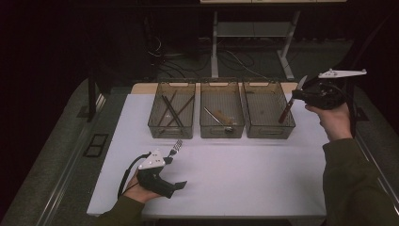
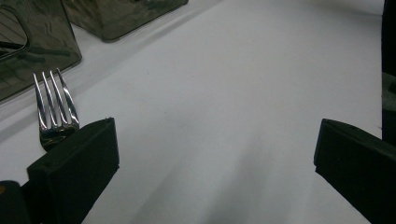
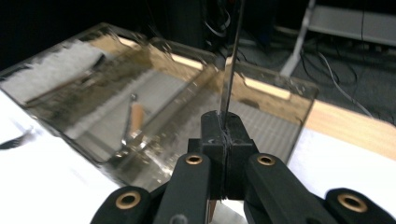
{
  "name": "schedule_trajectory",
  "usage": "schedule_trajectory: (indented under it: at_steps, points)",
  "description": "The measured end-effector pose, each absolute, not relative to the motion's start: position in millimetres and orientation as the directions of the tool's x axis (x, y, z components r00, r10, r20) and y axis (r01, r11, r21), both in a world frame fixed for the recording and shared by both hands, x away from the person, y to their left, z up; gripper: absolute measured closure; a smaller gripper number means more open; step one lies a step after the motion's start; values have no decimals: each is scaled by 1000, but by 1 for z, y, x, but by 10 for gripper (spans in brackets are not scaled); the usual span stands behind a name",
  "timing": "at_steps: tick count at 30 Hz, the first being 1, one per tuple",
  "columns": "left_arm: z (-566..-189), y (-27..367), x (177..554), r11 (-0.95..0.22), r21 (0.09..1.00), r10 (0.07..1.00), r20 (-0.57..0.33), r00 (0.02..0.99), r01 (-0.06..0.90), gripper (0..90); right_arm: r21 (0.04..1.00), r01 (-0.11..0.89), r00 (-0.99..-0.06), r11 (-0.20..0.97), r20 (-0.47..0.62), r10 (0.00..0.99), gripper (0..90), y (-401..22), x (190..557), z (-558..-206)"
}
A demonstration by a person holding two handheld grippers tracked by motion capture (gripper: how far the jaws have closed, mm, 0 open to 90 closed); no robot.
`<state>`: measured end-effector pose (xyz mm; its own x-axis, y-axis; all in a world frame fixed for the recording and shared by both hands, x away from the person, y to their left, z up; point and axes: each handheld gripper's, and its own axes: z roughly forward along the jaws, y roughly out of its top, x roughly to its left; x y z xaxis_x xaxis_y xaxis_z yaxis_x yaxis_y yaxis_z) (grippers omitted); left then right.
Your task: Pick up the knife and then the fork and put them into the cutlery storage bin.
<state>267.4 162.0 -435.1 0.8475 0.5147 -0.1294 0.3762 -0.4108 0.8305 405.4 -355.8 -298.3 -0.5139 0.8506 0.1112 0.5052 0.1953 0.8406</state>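
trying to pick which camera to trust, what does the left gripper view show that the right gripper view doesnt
Left gripper view: a fork lying on the white table, tines beside one jaw of the left gripper, whose jaws stand wide open with nothing between them.

Right gripper view: the right gripper shut on a knife, blade up, above the clear bins, with a wooden-handled utensil in one.

Both: the white table and clear bins.
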Motion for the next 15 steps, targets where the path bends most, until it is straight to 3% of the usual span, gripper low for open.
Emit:
schedule_trajectory:
  at_steps: [10, 15]
  points:
    - [-435, 162, 267, -407, 833, 512, -133, 848, 376, 0, 711, 634, -493, 303, 70, 867, 894, -353, 424, -326]
    - [-435, 162, 268, -408, 832, 511, -135, 849, 377, 0, 695, 646, -495, 315, 67, 866, 893, -349, 429, -337]
